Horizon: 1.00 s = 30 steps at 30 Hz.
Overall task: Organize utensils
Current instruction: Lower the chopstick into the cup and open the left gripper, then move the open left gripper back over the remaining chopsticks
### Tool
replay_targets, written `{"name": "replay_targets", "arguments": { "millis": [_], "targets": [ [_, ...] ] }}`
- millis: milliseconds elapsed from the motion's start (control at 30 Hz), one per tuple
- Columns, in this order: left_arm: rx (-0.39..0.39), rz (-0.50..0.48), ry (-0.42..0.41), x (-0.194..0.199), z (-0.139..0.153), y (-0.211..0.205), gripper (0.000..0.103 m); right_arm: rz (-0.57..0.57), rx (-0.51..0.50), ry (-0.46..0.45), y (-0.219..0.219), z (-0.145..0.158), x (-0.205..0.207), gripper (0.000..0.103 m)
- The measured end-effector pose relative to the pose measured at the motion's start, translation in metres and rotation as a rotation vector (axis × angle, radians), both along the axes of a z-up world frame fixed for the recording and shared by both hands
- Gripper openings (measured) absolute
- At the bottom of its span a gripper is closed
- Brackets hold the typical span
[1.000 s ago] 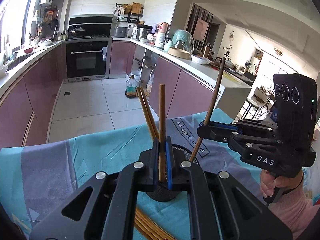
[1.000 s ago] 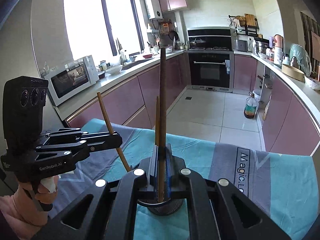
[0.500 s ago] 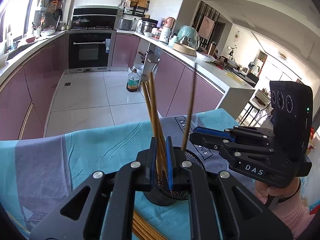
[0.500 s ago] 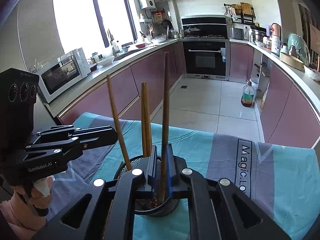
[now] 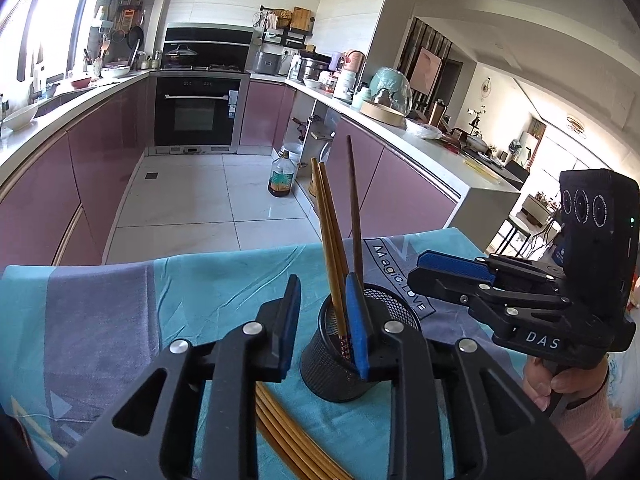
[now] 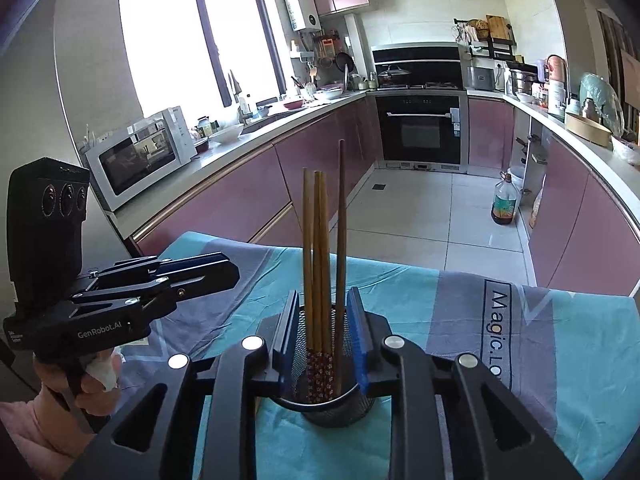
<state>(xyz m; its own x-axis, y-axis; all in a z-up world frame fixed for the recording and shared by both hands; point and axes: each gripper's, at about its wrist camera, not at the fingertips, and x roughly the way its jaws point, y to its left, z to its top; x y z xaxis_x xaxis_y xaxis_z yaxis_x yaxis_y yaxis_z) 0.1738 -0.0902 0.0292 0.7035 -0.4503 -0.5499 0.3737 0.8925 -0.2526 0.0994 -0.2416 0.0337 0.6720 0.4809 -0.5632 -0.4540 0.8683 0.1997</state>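
A black mesh cup (image 5: 352,360) (image 6: 340,408) stands on the teal cloth and holds several upright chopsticks (image 5: 332,248) (image 6: 316,260), one of them dark brown (image 6: 341,240). My left gripper (image 5: 323,320) hovers at the cup's left rim. Its jaws are opening and nothing is pressed between the pads. My right gripper (image 6: 324,332) sits just behind the cup. Its jaws are opening too, and the chopsticks stand loose between its pads. Each gripper shows from the side in the other's view: right gripper (image 5: 424,274), left gripper (image 6: 232,276). More loose chopsticks (image 5: 288,432) lie on the cloth under my left gripper.
The teal and grey cloth (image 5: 200,300) (image 6: 440,320) covers the table, whose far edge drops to a tiled kitchen floor. Pink-sleeved hands (image 5: 568,384) (image 6: 80,384) hold both grippers. A microwave (image 6: 140,156) sits on the left counter and an oil bottle (image 5: 282,176) on the floor.
Both grippers were shut on upright chopsticks above the cup. They lowered them into it and let go; both pairs of jaws now stand apart.
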Motion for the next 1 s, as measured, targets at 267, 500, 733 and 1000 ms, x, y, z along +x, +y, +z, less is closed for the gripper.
{"name": "replay_targets", "arguments": {
  "millis": [267, 500, 733, 1000],
  "targets": [
    [0.03, 0.034, -0.057, -0.036, -0.004, 0.02, 0.049, 0.099, 0.014, -0.044, 0.013, 0.003, -0.044, 0.031],
    [0.055, 0.075, 0.012, -0.057, -0.041, 0.042, 0.051, 0.173, -0.056, 0.054, 0.044, -0.041, -0.067, 0.031],
    [0.08, 0.127, 0.088, -0.073, -0.085, 0.062, 0.054, 0.179, -0.078, 0.189, 0.062, -0.088, -0.067, 0.031],
    [0.096, 0.131, 0.156, -0.08, -0.11, 0.057, 0.054, 0.153, -0.07, 0.232, 0.064, -0.105, -0.064, 0.031]
  ]
}}
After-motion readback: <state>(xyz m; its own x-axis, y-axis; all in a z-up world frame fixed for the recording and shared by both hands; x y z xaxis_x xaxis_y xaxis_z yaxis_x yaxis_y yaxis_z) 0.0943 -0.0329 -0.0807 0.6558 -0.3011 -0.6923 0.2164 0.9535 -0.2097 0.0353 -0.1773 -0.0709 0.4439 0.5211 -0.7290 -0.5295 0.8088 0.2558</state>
